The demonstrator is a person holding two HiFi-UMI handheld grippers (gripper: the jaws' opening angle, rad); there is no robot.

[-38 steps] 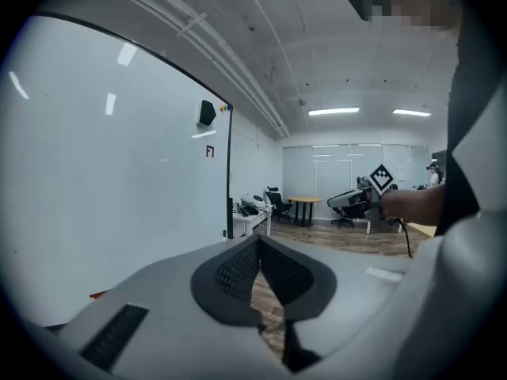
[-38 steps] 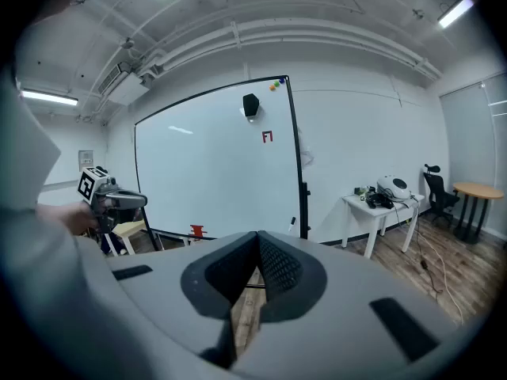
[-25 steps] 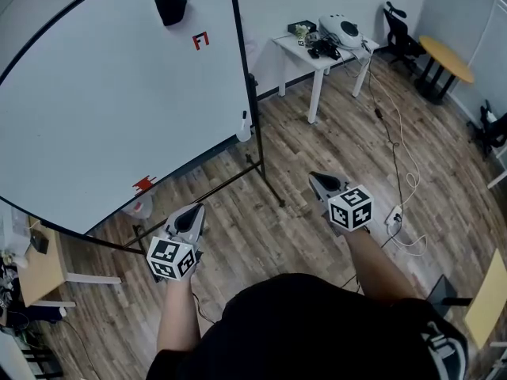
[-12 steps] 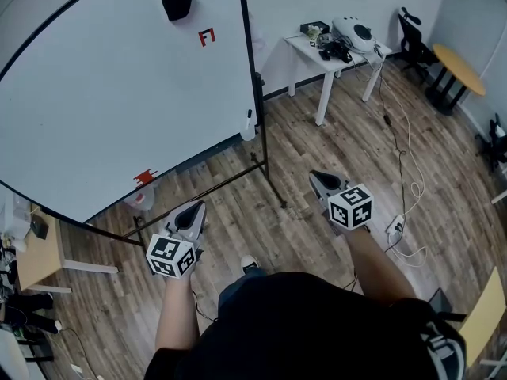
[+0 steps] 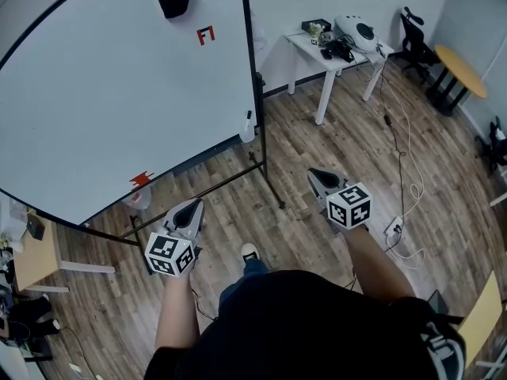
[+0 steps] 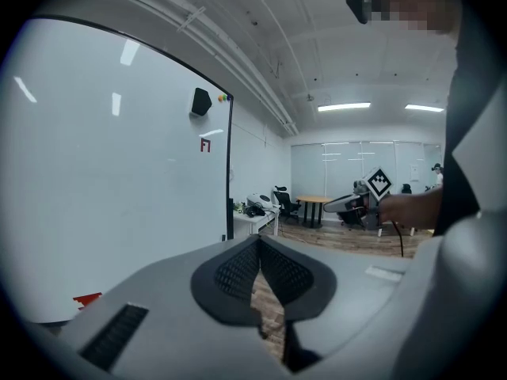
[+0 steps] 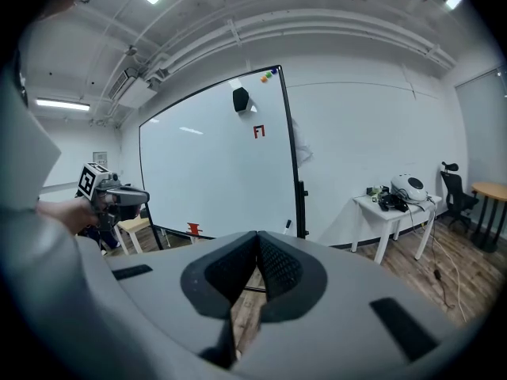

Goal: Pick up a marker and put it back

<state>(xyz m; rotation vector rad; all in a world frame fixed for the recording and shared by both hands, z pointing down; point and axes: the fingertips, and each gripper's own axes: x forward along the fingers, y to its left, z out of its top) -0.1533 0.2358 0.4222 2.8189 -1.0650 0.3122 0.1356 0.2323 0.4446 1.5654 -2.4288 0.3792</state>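
My left gripper has its jaws pressed together, empty. What I take for the marker stands upright at the whiteboard's lower right corner, well ahead, between both hands. My right gripper, jaws also closed on nothing, points nearly straight at it.

The left forearm and right forearm reach forward from the torso, well apart and side by side. The left gripper and right gripper point ahead and slightly downward. Each gripper's jaws are closed together, pads meeting at the tips.
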